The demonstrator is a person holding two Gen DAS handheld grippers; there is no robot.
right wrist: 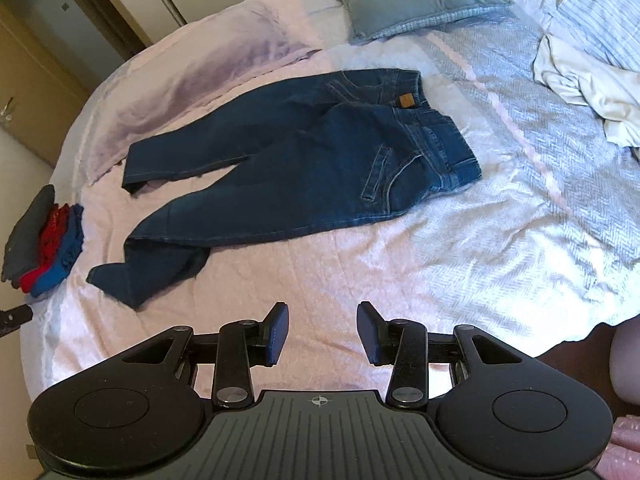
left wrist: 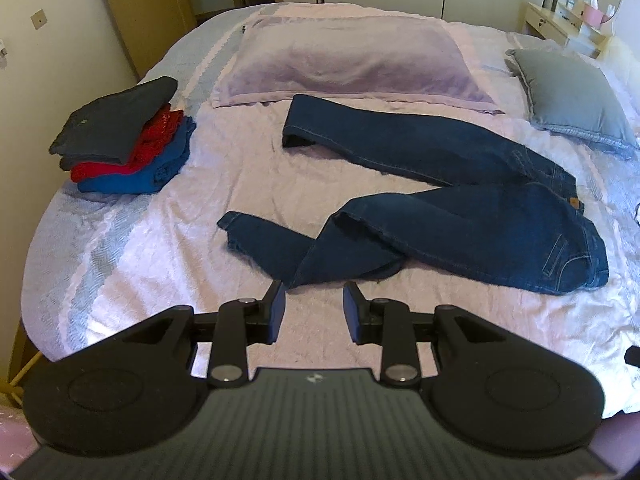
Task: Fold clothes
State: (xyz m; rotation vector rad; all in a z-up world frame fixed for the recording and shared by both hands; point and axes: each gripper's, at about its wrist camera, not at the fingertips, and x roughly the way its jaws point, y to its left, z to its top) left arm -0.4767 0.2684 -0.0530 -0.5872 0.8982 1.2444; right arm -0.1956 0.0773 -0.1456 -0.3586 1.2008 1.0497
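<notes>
Bed point(left wrist: 160, 240) in pale lilac cover: jeans point(left wrist: 440, 184) sprawled centre frame, folded stack point(left wrist: 124, 136) at left, lilac pillow point(left wrist: 344, 60) up top, grey cushion point(left wrist: 572, 100) upper right.

dark blue jeans point(left wrist: 440, 184), pale pink bedspread point(left wrist: 168, 240), grey cushion point(left wrist: 572, 96).

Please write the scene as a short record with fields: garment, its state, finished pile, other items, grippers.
garment: jeans, dark blue
state: unfolded on the bed, near leg twisted
finished pile: folded stack, dark grey over red over blue
other items: lilac pillow, grey cushion, white clothes
left gripper: open, empty
right gripper: open, empty
</notes>
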